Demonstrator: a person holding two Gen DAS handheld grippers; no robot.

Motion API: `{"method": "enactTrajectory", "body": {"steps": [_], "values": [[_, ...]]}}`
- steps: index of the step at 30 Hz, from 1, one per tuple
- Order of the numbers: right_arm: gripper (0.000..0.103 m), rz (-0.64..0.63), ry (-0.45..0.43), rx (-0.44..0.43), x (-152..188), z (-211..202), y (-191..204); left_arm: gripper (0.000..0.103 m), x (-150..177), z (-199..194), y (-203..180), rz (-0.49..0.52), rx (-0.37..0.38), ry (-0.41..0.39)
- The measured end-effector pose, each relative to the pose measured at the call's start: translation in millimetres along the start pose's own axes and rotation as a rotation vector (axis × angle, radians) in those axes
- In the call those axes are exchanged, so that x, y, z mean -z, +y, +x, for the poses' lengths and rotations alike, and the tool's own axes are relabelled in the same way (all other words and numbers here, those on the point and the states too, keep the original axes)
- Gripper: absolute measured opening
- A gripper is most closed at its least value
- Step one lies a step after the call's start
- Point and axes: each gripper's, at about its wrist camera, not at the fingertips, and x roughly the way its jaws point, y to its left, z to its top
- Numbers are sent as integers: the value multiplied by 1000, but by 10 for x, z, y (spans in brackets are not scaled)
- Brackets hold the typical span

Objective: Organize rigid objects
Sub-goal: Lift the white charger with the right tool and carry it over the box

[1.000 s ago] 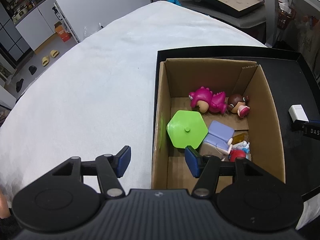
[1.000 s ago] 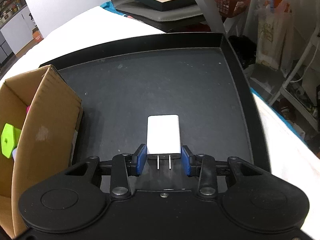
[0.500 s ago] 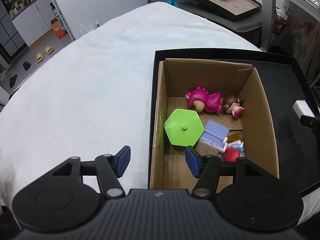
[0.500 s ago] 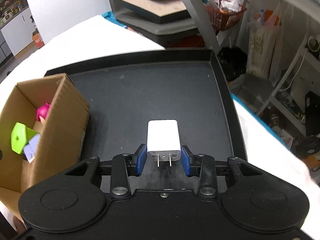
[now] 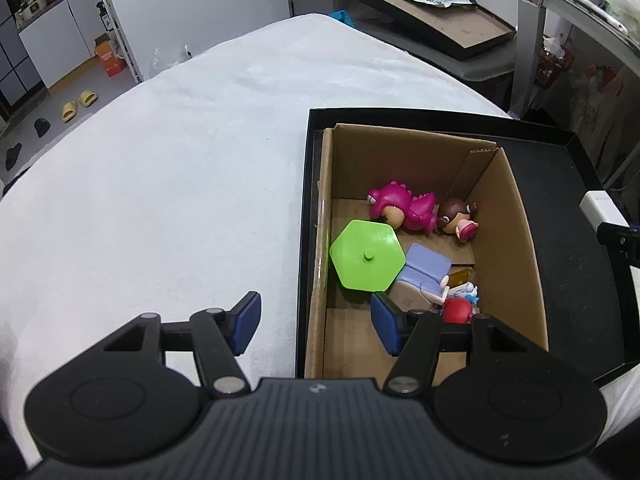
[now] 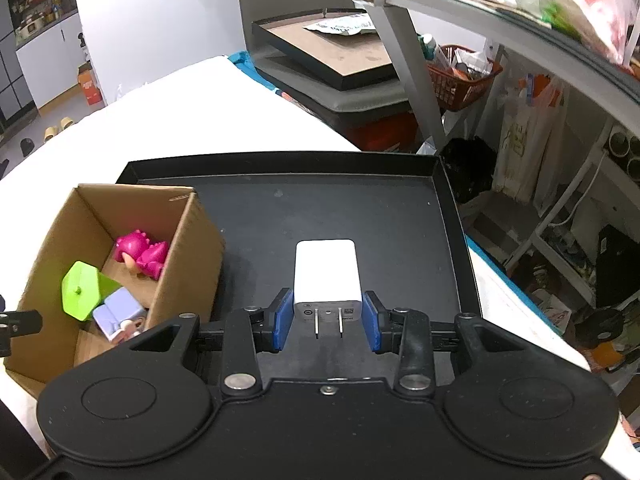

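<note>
My right gripper (image 6: 327, 325) is shut on a white plug adapter (image 6: 326, 274), held above the black tray (image 6: 360, 216) with its two prongs pointing back at the camera. The same white plug adapter (image 5: 598, 207) shows at the right edge of the left wrist view. A cardboard box (image 5: 516, 248) stands in the tray's left part and holds a pink dinosaur figure (image 5: 402, 206), a green hexagonal piece (image 5: 366, 255), a lilac block (image 5: 422, 274) and small dolls. My left gripper (image 5: 314, 326) is open, its jaws astride the box's near left wall, empty.
The tray lies on a white cloth-covered table (image 5: 180, 184). Beyond the table stands a framed board on a grey stand (image 6: 332, 60). A metal shelf with baskets and bags (image 6: 520, 80) rises at the right. Shoes lie on the floor at far left (image 5: 76, 104).
My right gripper has risen with the adapter off the tray, so the box's inside has come into its view. The left gripper has barely shifted.
</note>
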Motion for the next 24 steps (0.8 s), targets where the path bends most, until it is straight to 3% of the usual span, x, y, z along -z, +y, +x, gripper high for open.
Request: {"method": "enactTrajectory", "body": {"steps": [17, 24], "values": [[36, -46, -70, 3, -62, -436, 598, 58, 82, 89, 234, -18, 108, 40], [36, -88, -76, -9, -96, -463, 889, 52, 101, 142, 277, -17, 142, 63]]}}
